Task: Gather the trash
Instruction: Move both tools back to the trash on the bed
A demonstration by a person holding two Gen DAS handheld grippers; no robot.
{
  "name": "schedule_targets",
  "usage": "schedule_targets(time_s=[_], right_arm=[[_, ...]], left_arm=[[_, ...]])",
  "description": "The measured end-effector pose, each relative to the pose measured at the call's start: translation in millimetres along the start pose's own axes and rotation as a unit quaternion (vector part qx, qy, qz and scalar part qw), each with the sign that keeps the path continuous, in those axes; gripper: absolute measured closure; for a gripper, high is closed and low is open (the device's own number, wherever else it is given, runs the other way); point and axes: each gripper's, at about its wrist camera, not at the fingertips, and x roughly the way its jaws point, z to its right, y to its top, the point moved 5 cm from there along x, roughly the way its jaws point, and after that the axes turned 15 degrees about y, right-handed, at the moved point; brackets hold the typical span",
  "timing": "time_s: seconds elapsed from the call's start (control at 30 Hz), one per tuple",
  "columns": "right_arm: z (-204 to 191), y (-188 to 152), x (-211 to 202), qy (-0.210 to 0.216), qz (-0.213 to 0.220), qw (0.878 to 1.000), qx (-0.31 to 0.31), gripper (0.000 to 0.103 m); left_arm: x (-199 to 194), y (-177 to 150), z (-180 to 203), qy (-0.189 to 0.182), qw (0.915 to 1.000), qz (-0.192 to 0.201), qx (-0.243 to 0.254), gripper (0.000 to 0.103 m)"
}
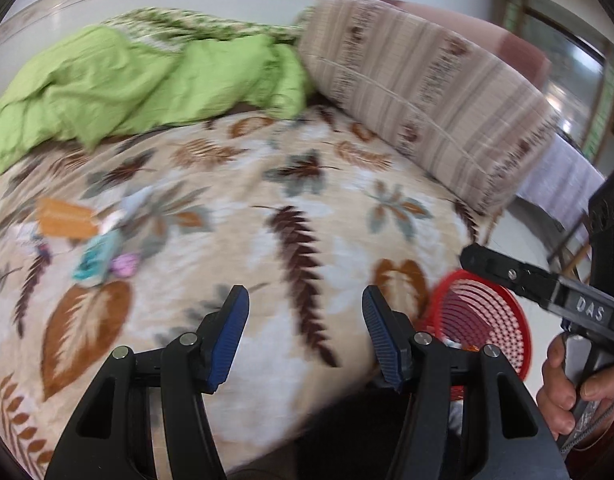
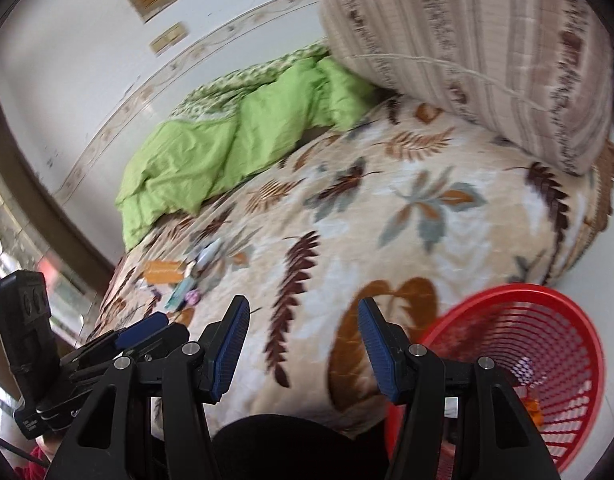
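— Blue pads first: what sits between them?

— Nothing. On my left gripper (image 1: 305,334) the fingers are spread with only the leaf-patterned bedspread (image 1: 243,216) showing in the gap. My right gripper (image 2: 303,344) stands spread the same way, empty too.

— And the trash?

— A small blurred heap of wrappers (image 1: 95,240), orange, teal and pink among them, lies on the bedspread, well off to the left of my left gripper. From the right wrist I see the same heap (image 2: 183,280) near the bed's left edge, beyond the left gripper.

— Where is the bin?

— A red mesh basket (image 2: 547,360) stands on the floor just beside the bed, at my right. A few scraps lie inside it; I cannot tell what they are.

— Anything else on the bed?

— A crumpled green quilt (image 1: 147,80) by the wall and a striped pillow (image 1: 427,92).
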Motion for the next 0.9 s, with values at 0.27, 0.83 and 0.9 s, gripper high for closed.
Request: schedule_targets(time_s=[0.27,0.83,0.9], right_arm=[[-45,-15,69,0.040,-0.062,0.997,-0.034,0.043],[-83,-27,178,0.060,-0.111,0.991,-0.052,0.043],[-83,-25,187,0.060,-0.114,0.991,-0.047,0.043]], left_arm=[[17,-4,-112,0.076,0.9925,-0.009,-0.096,0.045],[151,-4,-205,0.152,0.9693,-0.095,-0.168,0.036],[156,-4,-208,0.151,0.9687,-0.094,-0.174,0.039]])
